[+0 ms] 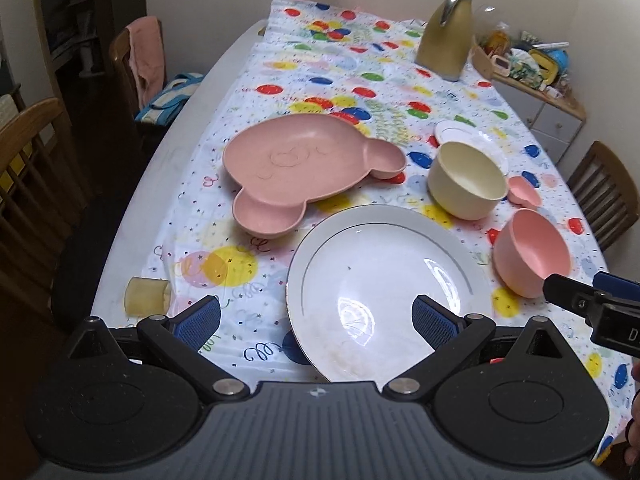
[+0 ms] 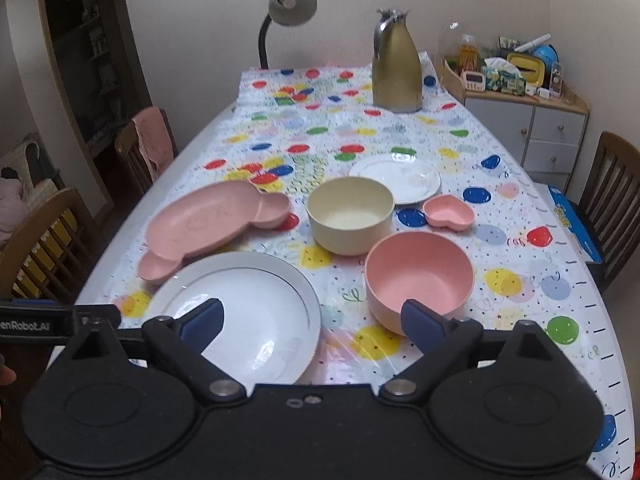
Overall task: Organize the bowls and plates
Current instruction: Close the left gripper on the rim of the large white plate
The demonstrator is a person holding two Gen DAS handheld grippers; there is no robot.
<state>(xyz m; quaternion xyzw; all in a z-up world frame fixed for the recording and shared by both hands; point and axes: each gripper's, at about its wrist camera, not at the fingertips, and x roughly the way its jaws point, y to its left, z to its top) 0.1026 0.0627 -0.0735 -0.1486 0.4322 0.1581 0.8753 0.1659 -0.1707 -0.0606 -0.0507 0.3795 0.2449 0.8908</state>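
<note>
A large white plate (image 1: 384, 280) (image 2: 248, 312) lies at the near edge of the table. My left gripper (image 1: 316, 324) hangs open just above its near left rim. Behind it rests a pink bear-shaped divided plate (image 1: 304, 168) (image 2: 208, 224). A cream bowl (image 1: 466, 178) (image 2: 350, 214) stands mid-table, with a small white plate (image 1: 472, 140) (image 2: 400, 178) behind it and a little pink heart dish (image 1: 524, 192) (image 2: 448, 212) to its right. A pink bowl (image 1: 532, 252) (image 2: 418, 280) sits nearest my right gripper (image 2: 310, 324), which is open between the white plate and that bowl.
A gold thermos jug (image 2: 396, 64) and a desk lamp (image 2: 288, 12) stand at the far end of the balloon-print tablecloth (image 2: 360, 136). A pale roll of tape (image 1: 146, 296) lies near the front left edge. Wooden chairs (image 2: 40, 240) flank the table; a cluttered cabinet (image 2: 524, 120) stands at the right.
</note>
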